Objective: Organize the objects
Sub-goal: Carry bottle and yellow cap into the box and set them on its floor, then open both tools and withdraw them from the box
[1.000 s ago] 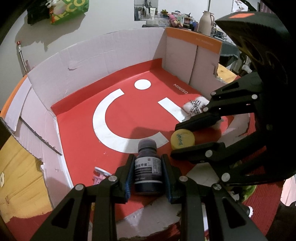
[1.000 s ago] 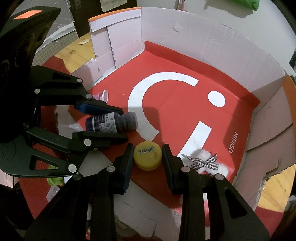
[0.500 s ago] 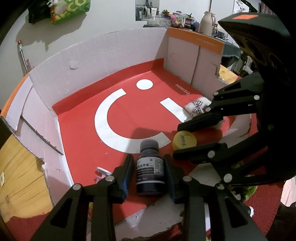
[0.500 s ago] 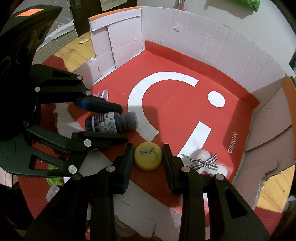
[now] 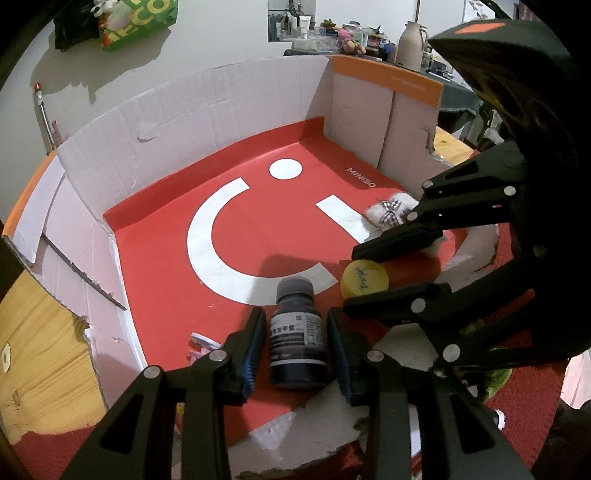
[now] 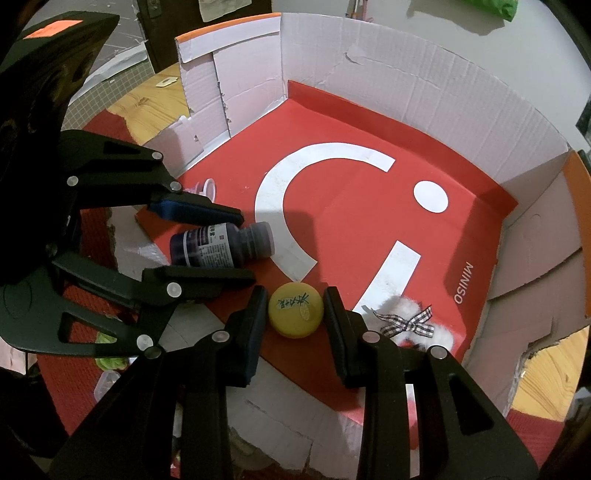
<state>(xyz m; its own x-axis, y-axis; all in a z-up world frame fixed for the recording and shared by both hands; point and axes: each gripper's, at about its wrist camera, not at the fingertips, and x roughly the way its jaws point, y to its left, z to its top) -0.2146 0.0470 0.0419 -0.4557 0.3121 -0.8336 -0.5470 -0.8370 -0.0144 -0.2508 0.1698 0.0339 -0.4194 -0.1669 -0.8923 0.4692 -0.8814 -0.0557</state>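
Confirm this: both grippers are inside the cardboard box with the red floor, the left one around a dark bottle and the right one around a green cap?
Nearly. The cap between the right gripper's fingers is yellow, not green, as the right wrist view shows. The rest stands: the dark bottle sits between the left gripper's fingers, inside the cardboard box.

The small pink-and-white item (image 5: 201, 343) at the box's near edge is half hidden behind the left gripper's finger. The shelf clutter (image 5: 332, 31) beyond the box's far wall is too small to identify.
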